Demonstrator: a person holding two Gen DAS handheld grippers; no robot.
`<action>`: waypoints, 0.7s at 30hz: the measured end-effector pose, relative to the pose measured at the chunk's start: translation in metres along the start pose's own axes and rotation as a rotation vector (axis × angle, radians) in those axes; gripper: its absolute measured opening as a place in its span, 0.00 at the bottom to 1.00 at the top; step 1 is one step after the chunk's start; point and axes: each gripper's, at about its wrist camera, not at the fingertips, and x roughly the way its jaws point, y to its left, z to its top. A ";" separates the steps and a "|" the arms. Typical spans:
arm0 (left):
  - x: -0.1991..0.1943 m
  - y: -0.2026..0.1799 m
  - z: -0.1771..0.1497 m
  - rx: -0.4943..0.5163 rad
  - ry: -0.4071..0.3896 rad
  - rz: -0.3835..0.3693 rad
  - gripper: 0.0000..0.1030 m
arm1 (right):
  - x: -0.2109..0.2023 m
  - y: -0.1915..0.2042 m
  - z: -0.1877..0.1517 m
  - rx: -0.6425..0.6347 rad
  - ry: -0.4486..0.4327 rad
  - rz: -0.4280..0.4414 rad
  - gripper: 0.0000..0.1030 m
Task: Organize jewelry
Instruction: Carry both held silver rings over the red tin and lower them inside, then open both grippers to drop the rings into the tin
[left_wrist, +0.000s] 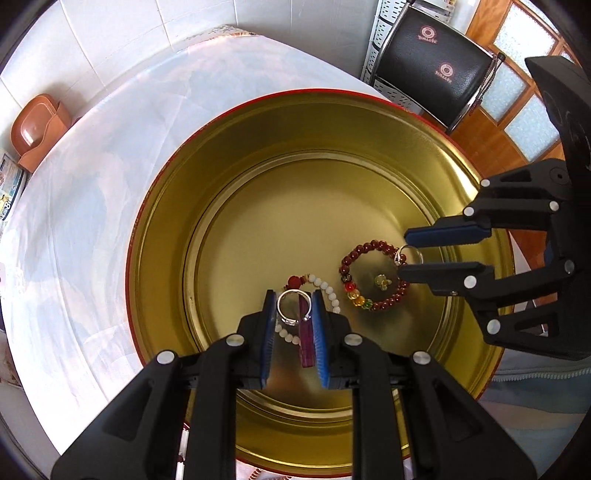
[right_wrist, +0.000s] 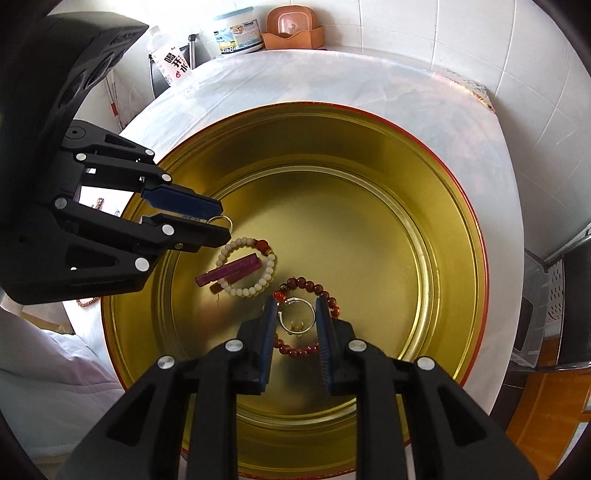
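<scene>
White cloth covers the table (left_wrist: 92, 206) under a gold tin (right_wrist: 436, 206). Each gripper, left (left_wrist: 294, 306) and right (right_wrist: 297, 314), pinches a silver ring (left_wrist: 293, 306) (right_wrist: 297, 314) between its fingertips above bead bracelets (right_wrist: 247, 269). Only the right view shows a water bottle (right_wrist: 170, 59).

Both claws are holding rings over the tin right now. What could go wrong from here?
1. Each silver ring is pinched only at its edges; it might slip or spring sideways on release.
2. The left claw hangs over the white bead bracelet and purple stick; a dropped ring may bounce.
3. The right claw sits above the dark red bracelet; going lower could snag its beads.
</scene>
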 end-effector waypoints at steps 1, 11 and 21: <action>0.001 0.000 0.001 -0.004 0.001 -0.002 0.19 | 0.000 0.000 0.000 -0.001 0.003 0.003 0.22; 0.006 -0.002 0.007 0.012 0.006 -0.003 0.19 | 0.003 0.000 0.001 0.003 0.008 0.009 0.22; 0.001 -0.008 0.005 0.051 -0.031 0.070 0.20 | 0.002 0.001 0.001 -0.021 0.008 0.005 0.22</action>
